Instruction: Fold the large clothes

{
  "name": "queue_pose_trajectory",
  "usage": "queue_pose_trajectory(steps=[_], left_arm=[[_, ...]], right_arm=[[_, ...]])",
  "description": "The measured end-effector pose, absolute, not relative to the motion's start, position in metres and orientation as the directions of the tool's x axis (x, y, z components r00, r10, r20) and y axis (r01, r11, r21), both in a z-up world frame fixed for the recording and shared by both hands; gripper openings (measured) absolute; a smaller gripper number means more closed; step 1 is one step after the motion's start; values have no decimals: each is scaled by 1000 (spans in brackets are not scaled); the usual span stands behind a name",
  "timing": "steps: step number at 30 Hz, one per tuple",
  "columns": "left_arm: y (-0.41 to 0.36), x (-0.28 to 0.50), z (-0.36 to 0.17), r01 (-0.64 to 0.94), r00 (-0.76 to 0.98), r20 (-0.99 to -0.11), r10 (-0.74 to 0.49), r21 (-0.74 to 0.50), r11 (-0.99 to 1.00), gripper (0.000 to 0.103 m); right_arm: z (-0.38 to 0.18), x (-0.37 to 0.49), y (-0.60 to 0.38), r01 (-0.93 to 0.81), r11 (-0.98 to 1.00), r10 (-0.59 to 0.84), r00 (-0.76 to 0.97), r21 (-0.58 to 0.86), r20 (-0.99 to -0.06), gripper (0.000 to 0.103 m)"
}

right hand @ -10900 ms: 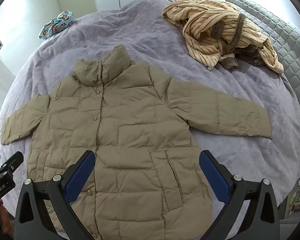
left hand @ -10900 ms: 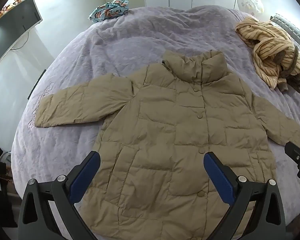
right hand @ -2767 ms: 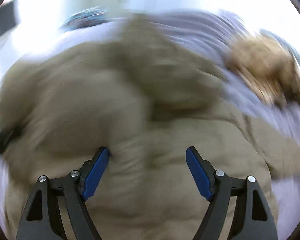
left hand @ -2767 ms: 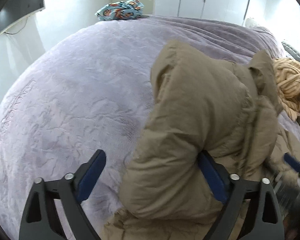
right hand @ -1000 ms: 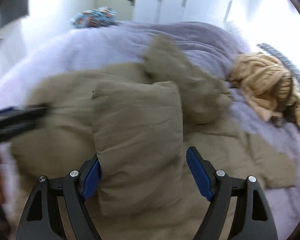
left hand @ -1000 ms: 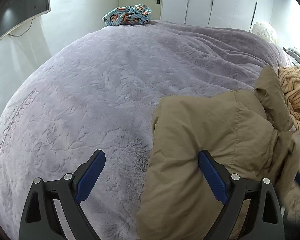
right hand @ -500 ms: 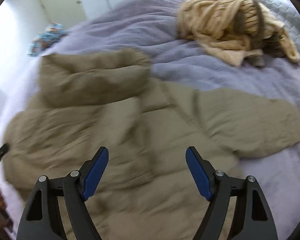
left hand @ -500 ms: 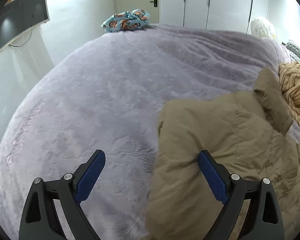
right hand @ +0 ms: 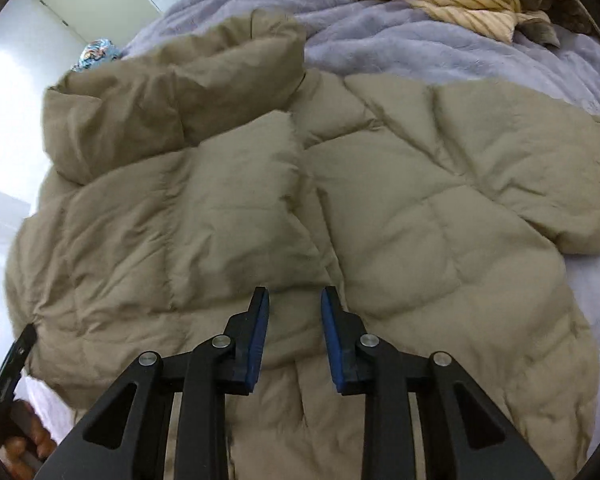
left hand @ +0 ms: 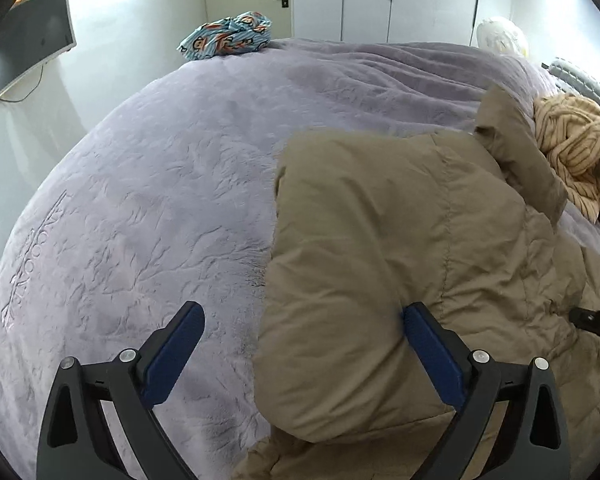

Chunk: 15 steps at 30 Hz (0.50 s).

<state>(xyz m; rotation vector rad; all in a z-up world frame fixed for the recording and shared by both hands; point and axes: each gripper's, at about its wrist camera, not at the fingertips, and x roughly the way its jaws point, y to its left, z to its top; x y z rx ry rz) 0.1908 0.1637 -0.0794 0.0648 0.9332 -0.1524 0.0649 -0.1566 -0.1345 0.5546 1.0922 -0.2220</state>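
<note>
**A:** So, from the left wrist first: what worries you?

**B:** The left gripper has its fingers spread wide and still opening, holding nothing. The folded-over sleeve of the tan puffer jacket bulges between them, its edge against the right-hand pad. Padding like that is springy; I'd guess the sleeve could creep back open once it is let alone.

**A:** And the surroundings there?

**B:** A wide bed under a plush lilac blanket, soft and uneven, so nothing lies crisp. A patterned bundle sits at its far edge, a striped tan garment just past the jacket's collar, white wardrobe doors behind, a dark screen on the left wall.

**A:** Now the right wrist.

**B:** The right gripper points down at the jacket's middle, fingers closing, narrow gap, with no cloth between the pads as far as I can see. If they shut on one thin layer, the slippery shell may slide out, or the pull may drag the folded left sleeve along. The other sleeve lies spread across the blanket, unfolded.

**A:** Anything else?

**B:** The person's hand on the left gripper's handle shows at the lower left.
</note>
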Motion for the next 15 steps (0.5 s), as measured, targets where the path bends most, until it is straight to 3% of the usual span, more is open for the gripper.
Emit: queue_pose_trajectory(steps=[5, 9, 15], left_arm=[[166, 179, -64, 156, 571, -818, -74, 20, 988, 101], [172, 164, -50, 162, 519, -846, -124, -45, 986, 101], [176, 127, -40, 202, 424, -889, -173, -93, 975, 101]], right_arm=[[-117, 21, -148, 463, 811, 153, 423, 358, -893, 31], [-111, -21, -139, 519, 767, 180, 391, 377, -903, 45], [-98, -70, -118, 566, 736, 182, 363, 372, -914, 55]])
